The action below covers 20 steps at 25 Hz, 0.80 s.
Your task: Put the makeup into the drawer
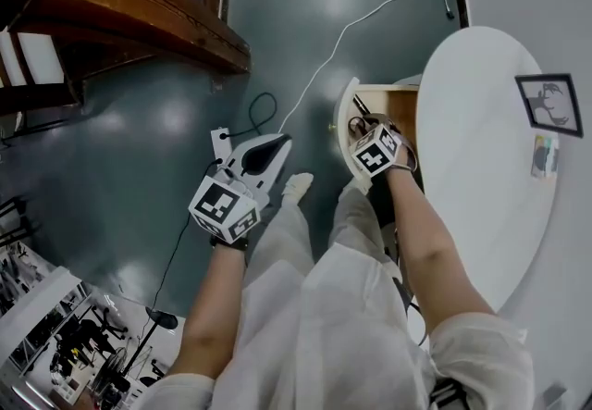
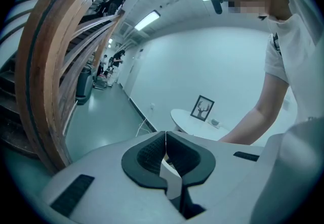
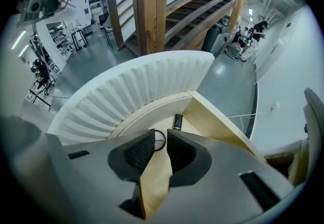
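Pale wood lines the open drawer (image 3: pixel 223 117), which has a white fluted front (image 3: pixel 136 91). On its floor lie a glossy black cosmetic tube (image 3: pixel 177 121) and, just beside it, a small round compact (image 3: pixel 159 140) with a dark rim (its pale face is too small to read). The right gripper (image 3: pixel 161 138) hangs above them, jaws narrowly apart and empty. The left gripper (image 2: pixel 165 142), off to the side over the grey floor, has its jaws pressed together on nothing.

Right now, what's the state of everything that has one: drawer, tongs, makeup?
Drawer: open.
Left tongs: shut, empty.
Right tongs: open above the drawer, gripping nothing.
Black tube: lying in the drawer.
Round makeup item: lying in the drawer.
Picture frame: upright.
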Each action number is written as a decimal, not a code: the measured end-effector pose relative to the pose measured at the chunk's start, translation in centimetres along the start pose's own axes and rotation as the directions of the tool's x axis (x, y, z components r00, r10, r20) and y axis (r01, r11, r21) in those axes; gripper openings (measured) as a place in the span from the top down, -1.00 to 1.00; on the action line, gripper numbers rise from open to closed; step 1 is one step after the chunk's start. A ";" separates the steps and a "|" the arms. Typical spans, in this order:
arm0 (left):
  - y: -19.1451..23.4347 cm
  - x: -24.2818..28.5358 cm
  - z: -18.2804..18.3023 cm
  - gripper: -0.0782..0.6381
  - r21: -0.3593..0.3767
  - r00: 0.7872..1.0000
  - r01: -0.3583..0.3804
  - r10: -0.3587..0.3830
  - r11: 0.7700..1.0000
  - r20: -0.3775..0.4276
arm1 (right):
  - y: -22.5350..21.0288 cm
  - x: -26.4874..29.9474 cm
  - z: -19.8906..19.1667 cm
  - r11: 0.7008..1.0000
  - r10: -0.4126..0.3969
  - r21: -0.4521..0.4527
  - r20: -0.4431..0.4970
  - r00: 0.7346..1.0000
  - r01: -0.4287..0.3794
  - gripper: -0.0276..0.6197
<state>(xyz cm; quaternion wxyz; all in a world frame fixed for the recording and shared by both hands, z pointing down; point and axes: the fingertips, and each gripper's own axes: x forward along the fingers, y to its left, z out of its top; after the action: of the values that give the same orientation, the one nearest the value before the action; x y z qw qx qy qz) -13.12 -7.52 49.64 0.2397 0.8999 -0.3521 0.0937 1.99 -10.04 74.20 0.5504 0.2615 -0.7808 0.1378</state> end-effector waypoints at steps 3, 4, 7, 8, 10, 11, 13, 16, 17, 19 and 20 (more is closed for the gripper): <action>-0.3 -0.8 0.7 0.73 0.009 1.000 0.008 -0.008 1.000 0.009 | -0.3 -1.4 0.2 0.998 -0.051 0.039 -0.002 0.999 0.051 0.81; -0.3 -1.1 0.8 0.73 0.011 1.000 0.010 -0.010 1.000 0.010 | -0.3 -1.9 0.3 0.996 -0.065 0.053 -0.004 0.998 0.065 0.82; -0.4 -1.8 1.2 0.73 0.020 1.000 0.017 -0.017 1.000 0.013 | -0.5 -3.3 0.4 0.989 -0.103 0.105 -0.008 0.995 0.104 0.85; -0.4 -1.9 1.3 0.73 0.025 1.000 0.021 -0.021 0.999 0.014 | -0.6 -3.7 0.5 0.986 -0.112 0.127 -0.006 0.994 0.112 0.86; -0.4 -2.3 1.6 0.73 0.034 0.999 0.028 -0.028 0.999 0.016 | -0.5 -4.8 0.6 0.978 -0.125 0.170 0.002 0.992 0.123 0.87; -0.5 -2.5 1.8 0.73 0.037 0.999 0.031 -0.032 0.999 0.018 | -0.3 -5.5 0.7 0.973 -0.130 0.193 0.010 0.991 0.126 0.87; -0.6 -2.9 2.2 0.73 0.046 0.999 0.039 -0.041 0.998 0.022 | 0.1 -7.0 0.9 0.963 -0.140 0.236 0.027 0.990 0.130 0.87; -0.8 -3.3 2.9 0.73 0.063 0.998 0.059 -0.060 0.996 0.026 | 0.4 -9.4 1.1 0.947 -0.166 0.288 0.048 0.985 0.146 0.87; -0.9 -3.4 3.2 0.73 0.071 0.997 0.067 -0.069 0.995 0.026 | 0.3 -10.3 1.2 0.939 -0.180 0.307 0.058 0.982 0.154 0.88; -1.2 -3.5 3.9 0.73 0.088 0.996 0.086 -0.088 0.992 0.024 | 0.1 -12.4 1.4 0.921 -0.215 0.349 0.080 0.973 0.175 0.88; -1.2 -3.5 4.3 0.73 0.098 0.995 0.095 -0.097 0.991 0.024 | 0.0 -13.5 1.4 0.909 -0.235 0.371 0.089 0.968 0.187 0.88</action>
<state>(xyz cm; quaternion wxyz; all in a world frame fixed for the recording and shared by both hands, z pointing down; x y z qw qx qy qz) -14.82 -6.82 44.29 0.1950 0.9276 -0.3069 0.0859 4.39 -7.31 61.15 0.4522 0.4494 -0.7439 0.2005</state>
